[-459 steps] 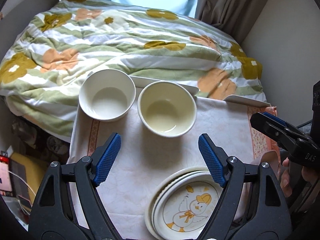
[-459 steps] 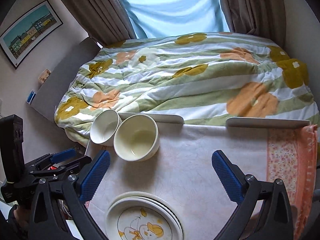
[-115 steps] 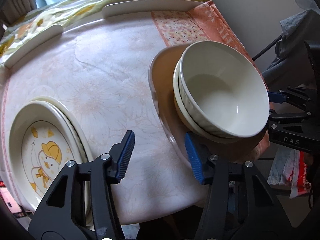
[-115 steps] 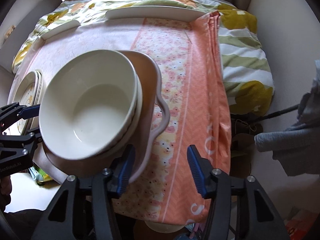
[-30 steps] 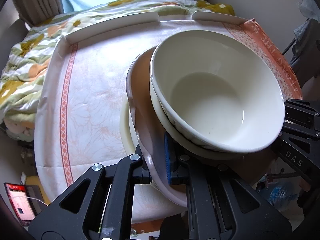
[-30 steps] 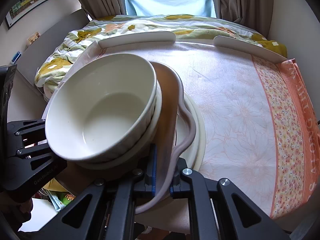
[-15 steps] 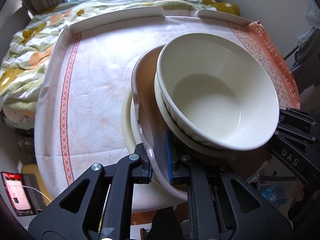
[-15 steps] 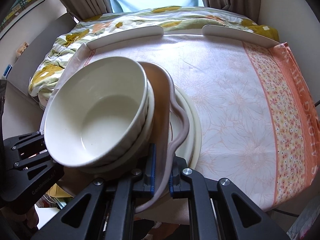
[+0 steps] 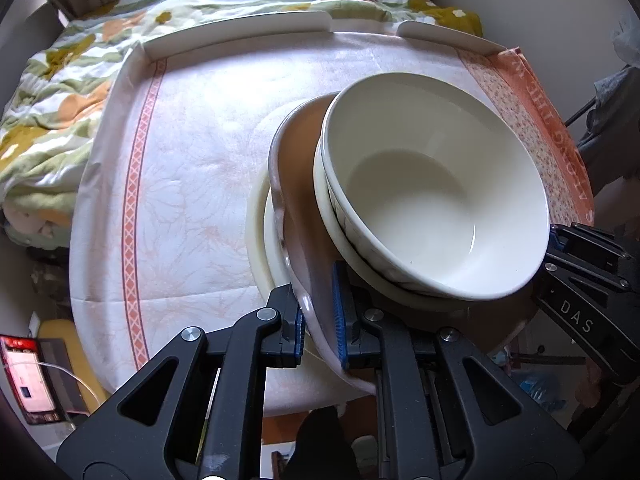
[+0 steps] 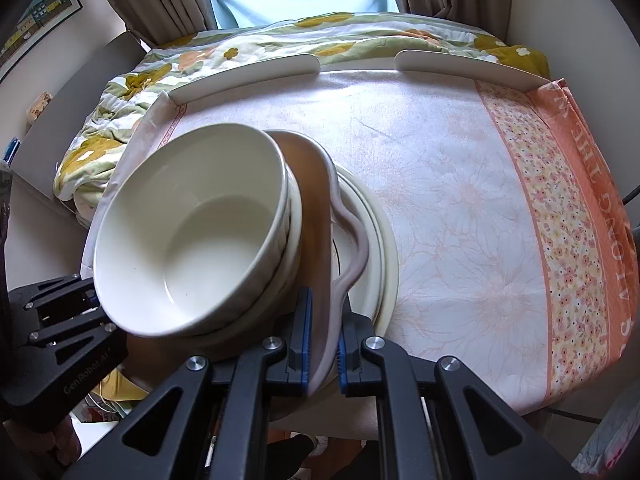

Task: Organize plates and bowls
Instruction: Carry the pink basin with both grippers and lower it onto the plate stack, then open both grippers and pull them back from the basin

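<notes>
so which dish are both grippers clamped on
The brown dish with the wavy rim, carrying the two nested bowls; the cream plates beneath it are ungripped.

Floral duvet (image 10: 248, 46), curtains (image 10: 168, 4), framed picture (image 10: 36, 16)

— Are you reading anything on the tools?

— The right gripper (image 9: 582, 276) is showing "DAS" in pale letters on its black arm. The left gripper (image 10: 60, 344) is carrying "GenRobot.AI", though the last letters are blurring.

— And the cloth?

— The tablecloth (image 10: 592, 216) is running big pale capitals along its orange border; "THE" is reading clearly, while the words beside it are bending away and staying unclear.

— The red screen (image 9: 28, 384) low on the left?

— It is too small to read.
</notes>
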